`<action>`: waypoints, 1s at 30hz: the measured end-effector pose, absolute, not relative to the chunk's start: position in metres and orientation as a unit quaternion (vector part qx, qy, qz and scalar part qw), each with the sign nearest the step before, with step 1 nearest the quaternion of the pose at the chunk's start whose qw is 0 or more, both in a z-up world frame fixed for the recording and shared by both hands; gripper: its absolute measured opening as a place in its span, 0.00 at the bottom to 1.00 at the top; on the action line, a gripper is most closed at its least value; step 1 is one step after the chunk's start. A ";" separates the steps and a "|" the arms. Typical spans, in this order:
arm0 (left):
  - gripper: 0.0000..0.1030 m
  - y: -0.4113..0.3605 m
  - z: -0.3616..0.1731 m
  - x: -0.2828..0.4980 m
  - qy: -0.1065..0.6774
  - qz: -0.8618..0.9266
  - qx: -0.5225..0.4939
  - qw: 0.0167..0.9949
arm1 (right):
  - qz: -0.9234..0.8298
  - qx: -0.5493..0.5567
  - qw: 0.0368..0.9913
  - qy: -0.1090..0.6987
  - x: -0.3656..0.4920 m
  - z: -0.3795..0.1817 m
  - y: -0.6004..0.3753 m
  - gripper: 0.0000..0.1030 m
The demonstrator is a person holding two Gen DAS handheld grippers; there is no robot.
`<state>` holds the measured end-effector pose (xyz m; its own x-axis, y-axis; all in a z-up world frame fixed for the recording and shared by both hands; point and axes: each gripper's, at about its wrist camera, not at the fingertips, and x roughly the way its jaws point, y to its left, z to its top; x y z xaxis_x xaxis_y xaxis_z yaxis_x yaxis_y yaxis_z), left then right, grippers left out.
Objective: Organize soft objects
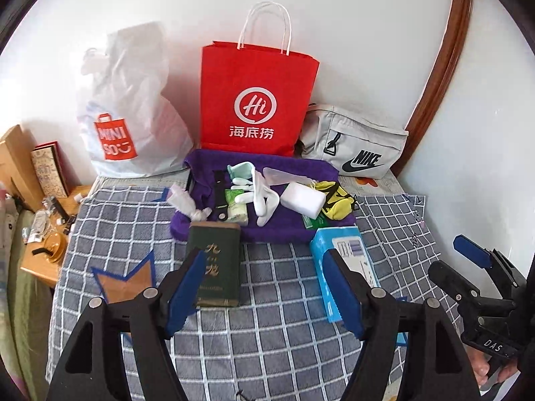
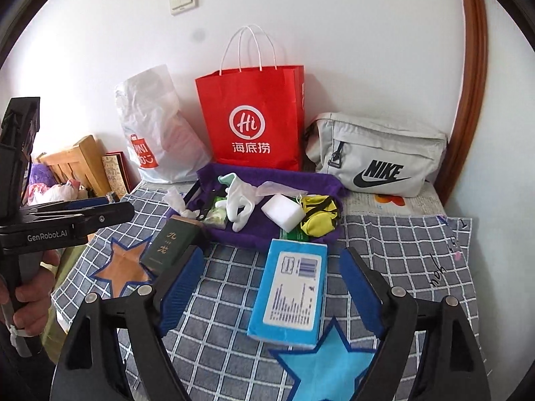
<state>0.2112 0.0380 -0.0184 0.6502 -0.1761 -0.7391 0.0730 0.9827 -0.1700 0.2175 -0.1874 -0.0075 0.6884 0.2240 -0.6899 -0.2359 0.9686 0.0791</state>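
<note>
A purple towel (image 1: 294, 227) lies on the bed and carries white gloves (image 1: 264, 197), a white sponge (image 1: 302, 198), a yellow pouch (image 1: 336, 200) and a green tissue pack (image 1: 237, 205). Crumpled white tissue (image 1: 187, 202) rests at its left edge. My left gripper (image 1: 265, 290) hangs open above the checked cover, with nothing between its pads, a dark green box (image 1: 217, 264) by its left finger and a blue box (image 1: 344, 267) by its right. My right gripper (image 2: 271, 289) is open too. The blue box (image 2: 291, 294) shows between its spread fingers, untouched by the pads.
A red paper bag (image 1: 255, 100), a white plastic bag (image 1: 130, 117) and a grey waist bag (image 1: 357, 147) lean on the wall behind the towel. A wooden bedside table (image 1: 43, 234) with small clutter stands at the left. A person's hand (image 2: 30, 287) holds the left gripper's handle.
</note>
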 end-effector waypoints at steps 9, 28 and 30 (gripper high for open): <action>0.78 0.052 -0.009 0.130 0.390 -0.056 -0.066 0.917 | 0.114 -0.009 0.931 0.347 0.146 0.011 -0.189 0.83; 0.82 0.013 -0.004 0.041 0.351 -0.037 -0.042 0.935 | 0.097 0.005 0.935 0.341 0.050 0.012 -0.203 0.86; 0.82 0.009 -0.003 0.037 0.346 -0.028 -0.034 0.937 | 0.091 0.001 0.936 0.339 0.047 0.013 -0.203 0.86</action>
